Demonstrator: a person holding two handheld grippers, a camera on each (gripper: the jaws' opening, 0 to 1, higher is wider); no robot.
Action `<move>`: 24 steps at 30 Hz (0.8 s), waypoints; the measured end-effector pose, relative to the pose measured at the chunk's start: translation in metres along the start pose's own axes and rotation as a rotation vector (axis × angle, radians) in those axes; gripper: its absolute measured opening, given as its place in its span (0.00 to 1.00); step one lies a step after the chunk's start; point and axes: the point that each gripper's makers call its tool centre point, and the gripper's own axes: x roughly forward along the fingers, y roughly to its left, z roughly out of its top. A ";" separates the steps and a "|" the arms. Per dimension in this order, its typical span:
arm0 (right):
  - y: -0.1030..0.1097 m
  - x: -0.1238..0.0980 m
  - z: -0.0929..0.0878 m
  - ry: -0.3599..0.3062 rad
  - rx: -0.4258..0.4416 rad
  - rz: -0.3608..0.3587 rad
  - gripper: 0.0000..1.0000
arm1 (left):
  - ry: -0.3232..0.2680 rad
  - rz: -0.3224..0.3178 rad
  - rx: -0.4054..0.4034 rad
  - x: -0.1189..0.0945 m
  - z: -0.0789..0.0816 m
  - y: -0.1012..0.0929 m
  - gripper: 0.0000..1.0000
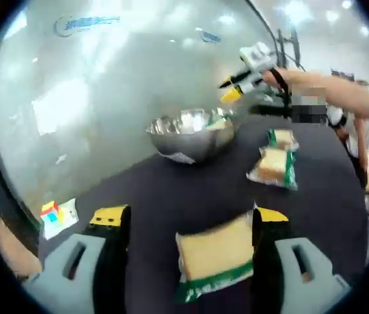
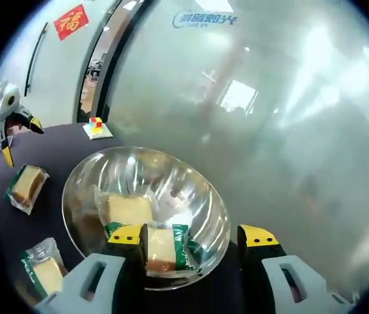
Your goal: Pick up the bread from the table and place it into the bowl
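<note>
In the left gripper view, our left claw stands wide open low over the dark counter. A wrapped bread lies flat on the counter between its jaws, close against the right jaw and apart from the left one; we cannot tell whether the right jaw touches it. Farther off sits the steel bowl, and to its right two more wrapped pieces lie on the counter, one behind the other. Above the bowl's far side hangs the right claw, held by a person's hand, its yellow tips close together; from here we cannot tell whether anything is between them.

In the right gripper view, our right claw hovers just over the bowl, its jaws spread wide with nothing between them. Two wrapped breads lie in the bowl: one near the middle, another at the near wall, beside the left jaw. On the counter left of the bowl lie two more pieces, well apart from each other. A small coloured cube sits on a card near the counter's far edge, and the left claw shows at the left edge.
</note>
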 end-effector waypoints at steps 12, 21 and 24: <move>0.019 -0.014 -0.003 -0.029 -0.097 -0.005 0.45 | 0.255 -0.168 0.445 0.012 -0.015 -0.047 0.78; 0.035 -0.027 -0.017 -0.030 -0.139 0.058 0.44 | 0.449 -0.360 0.671 0.015 -0.050 -0.069 0.76; 0.041 -0.028 -0.021 -0.029 -0.133 0.094 0.43 | 0.479 -0.396 0.690 0.024 -0.057 -0.070 0.77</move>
